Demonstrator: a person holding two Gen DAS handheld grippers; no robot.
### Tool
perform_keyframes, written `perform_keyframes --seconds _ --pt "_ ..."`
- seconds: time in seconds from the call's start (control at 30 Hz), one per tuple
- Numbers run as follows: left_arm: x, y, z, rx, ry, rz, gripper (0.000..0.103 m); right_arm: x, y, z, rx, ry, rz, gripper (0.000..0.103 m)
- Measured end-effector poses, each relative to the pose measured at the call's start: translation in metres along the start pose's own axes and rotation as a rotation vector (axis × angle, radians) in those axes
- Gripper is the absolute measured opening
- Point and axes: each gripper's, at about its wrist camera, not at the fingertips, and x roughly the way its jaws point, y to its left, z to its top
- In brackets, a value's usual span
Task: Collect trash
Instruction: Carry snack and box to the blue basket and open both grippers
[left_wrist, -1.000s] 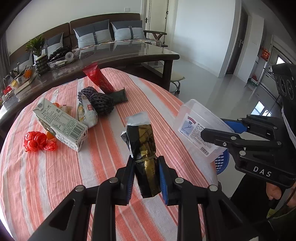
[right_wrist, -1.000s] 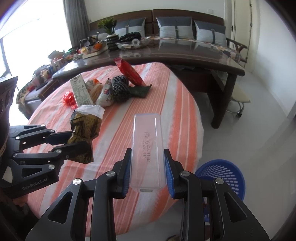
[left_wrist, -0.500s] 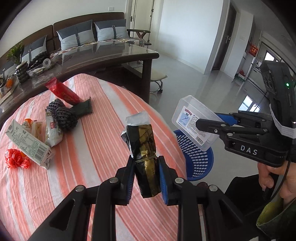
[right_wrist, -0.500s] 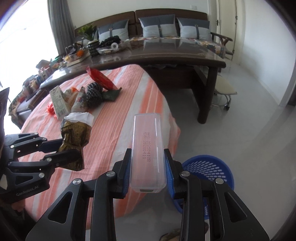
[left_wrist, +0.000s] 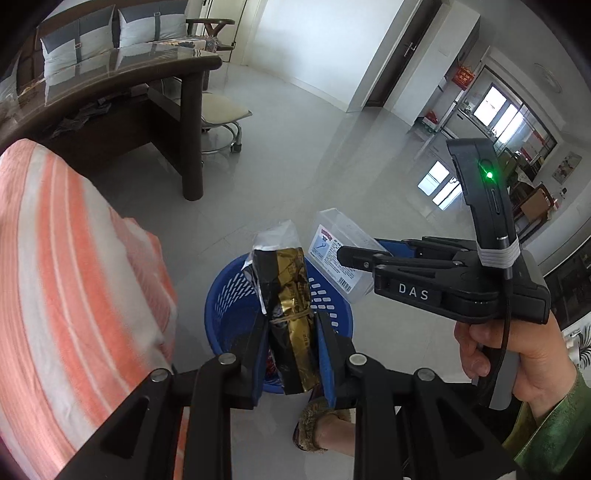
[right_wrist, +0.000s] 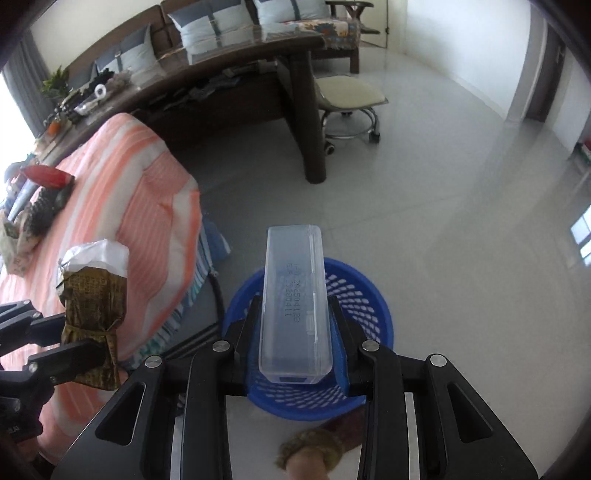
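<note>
Trash first, leftmost: crumpled black-and-gold foil packet (left_wrist: 291, 317), light and crushable, which my left gripper (left_wrist: 291, 363) pinches at its lower half. Clear rigid plastic box (right_wrist: 293, 301), slick-walled, I judge empty, clamped across its sides by my right gripper (right_wrist: 295, 345). Both hang over the blue perforated plastic basket (right_wrist: 364, 291).

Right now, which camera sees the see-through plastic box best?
The right wrist view: the clear plastic box fills the middle, its printed digits visible, clamped in the right tool. The left wrist view shows its labelled end only.
</note>
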Motion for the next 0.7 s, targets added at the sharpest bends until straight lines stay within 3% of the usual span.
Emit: perform_keyframes --seconds 0.3,0.4,0.47,0.5,0.57,0.7 --pt "0.070 0.001 0.014 -0.004 0.065 0.004 0.025 0.041 -0.049 0.001 0.099 0.057 0.049 0.032" --pt "0.085 0.003 0.018 0.003 0.069 0.011 0.031 0.051 -0.058 0.004 0.117 0.062 0.062 0.033" --pt "0.093 0.004 0.018 0.004 0.071 0.000 0.048 0.058 -0.062 0.004 0.131 0.074 0.081 0.034" --pt "0.095 0.003 0.016 0.001 0.070 0.006 0.051 0.061 -0.064 0.004 0.136 0.077 0.083 0.034" --pt "0.098 0.003 0.017 -0.006 0.068 0.019 0.051 0.063 -0.069 0.004 0.147 0.078 0.084 0.043" --pt "0.089 0.003 0.016 -0.014 0.051 0.027 0.051 0.053 -0.076 0.006 0.164 0.050 0.091 0.048"
